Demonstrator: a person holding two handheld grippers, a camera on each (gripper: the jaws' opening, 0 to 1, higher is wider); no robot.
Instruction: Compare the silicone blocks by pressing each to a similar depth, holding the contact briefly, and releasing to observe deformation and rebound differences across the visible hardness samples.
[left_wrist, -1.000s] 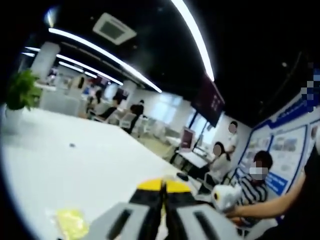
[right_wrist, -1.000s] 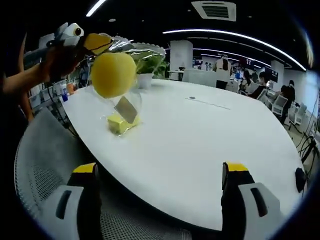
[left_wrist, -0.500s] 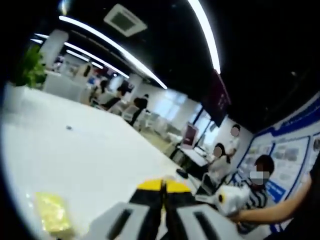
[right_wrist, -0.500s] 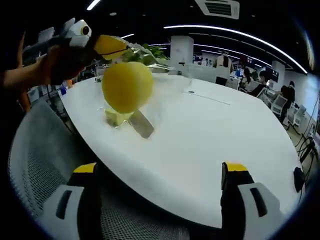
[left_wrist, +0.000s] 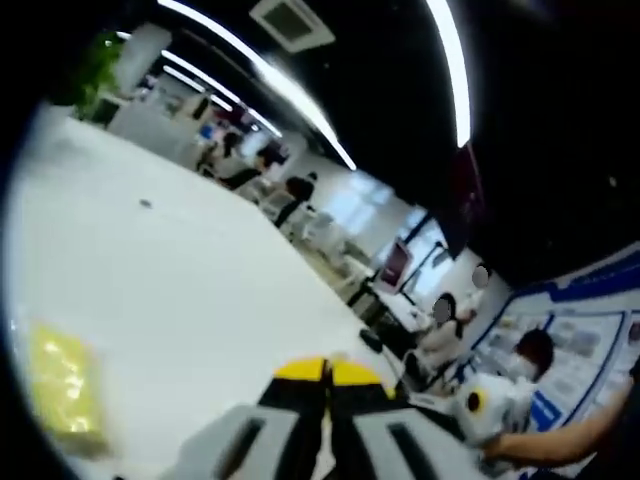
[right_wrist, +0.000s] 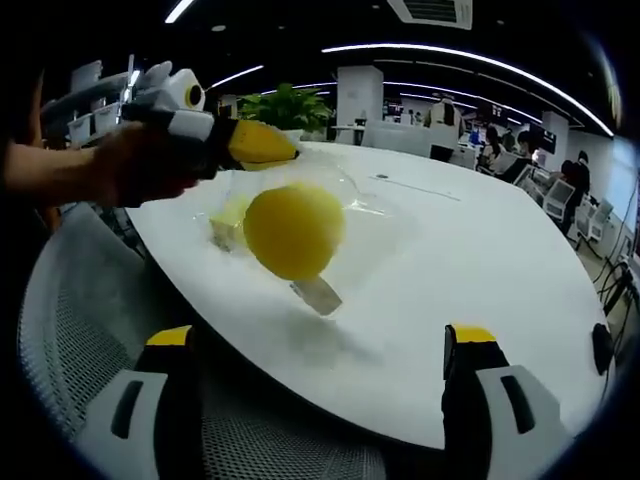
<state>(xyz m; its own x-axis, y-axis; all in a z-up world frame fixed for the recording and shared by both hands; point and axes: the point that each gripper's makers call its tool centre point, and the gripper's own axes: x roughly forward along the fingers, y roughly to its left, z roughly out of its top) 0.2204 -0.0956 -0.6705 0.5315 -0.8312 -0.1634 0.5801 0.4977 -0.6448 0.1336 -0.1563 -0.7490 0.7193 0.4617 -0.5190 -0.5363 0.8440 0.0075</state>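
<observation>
In the right gripper view, my left gripper (right_wrist: 262, 147) reaches in from the left with its yellow tips shut on a clear plastic bag (right_wrist: 345, 190). A round yellow silicone sample (right_wrist: 295, 230) hangs in the bag just above the white table (right_wrist: 480, 260), with a grey tag (right_wrist: 318, 295) under it. A flat yellow block (right_wrist: 229, 214) in its own wrapper lies on the table behind it. My right gripper (right_wrist: 322, 345) stands open near the table's edge, holding nothing. In the left gripper view, the left gripper (left_wrist: 327, 371) has its jaws together, and the flat yellow block (left_wrist: 63, 390) lies at the far left.
A grey mesh chair (right_wrist: 60, 330) sits under my right gripper at the table's near edge. A potted plant (right_wrist: 290, 100) stands at the table's far end. Several people sit at desks beyond (left_wrist: 440, 320). A small dark object (right_wrist: 601, 350) lies at the right edge.
The left gripper has carried the bagged round sample rightward and down, closer to the table and past the flat block. The left gripper view has tilted. The right gripper has stayed open and still.
</observation>
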